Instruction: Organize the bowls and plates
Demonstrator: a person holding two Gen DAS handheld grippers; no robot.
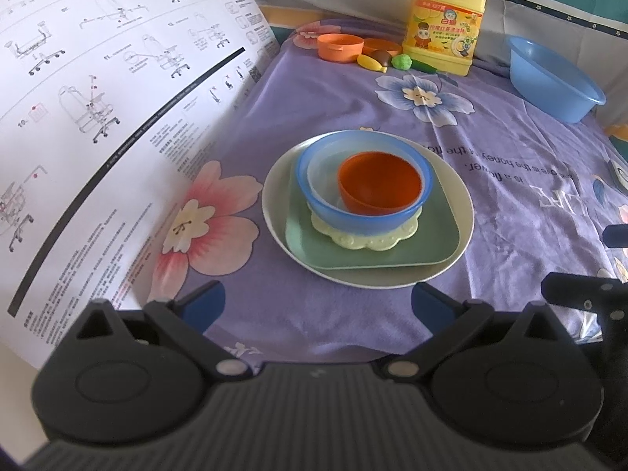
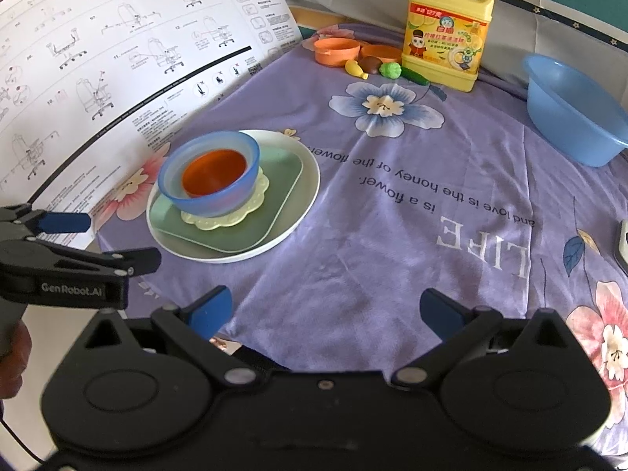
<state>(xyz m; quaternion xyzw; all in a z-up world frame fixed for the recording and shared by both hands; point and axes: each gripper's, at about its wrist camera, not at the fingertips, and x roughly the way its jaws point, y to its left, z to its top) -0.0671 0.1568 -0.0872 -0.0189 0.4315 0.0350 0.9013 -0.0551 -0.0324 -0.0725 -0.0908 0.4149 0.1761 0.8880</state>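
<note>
A stack stands on the purple cloth: a white round plate (image 1: 455, 271) (image 2: 298, 219), a green square plate (image 1: 428, 243) (image 2: 282, 184), a pale yellow scalloped plate (image 1: 353, 241) (image 2: 219, 219), a blue bowl (image 1: 337, 219) (image 2: 235, 192) and an orange bowl (image 1: 376, 192) (image 2: 212, 174) inside it. My left gripper (image 1: 318, 302) is open and empty, just in front of the stack. My right gripper (image 2: 327, 310) is open and empty, to the right of the stack. The left gripper also shows at the left of the right wrist view (image 2: 117, 241).
A large instruction sheet (image 1: 98, 117) (image 2: 117, 59) lies at the left. At the back are an orange container (image 1: 339, 47) (image 2: 336, 52), small toy foods (image 1: 400, 62) (image 2: 390, 70) and a yellow detergent jug (image 1: 445, 23) (image 2: 447, 35). A blue basin (image 1: 553, 78) (image 2: 573, 110) sits at the back right.
</note>
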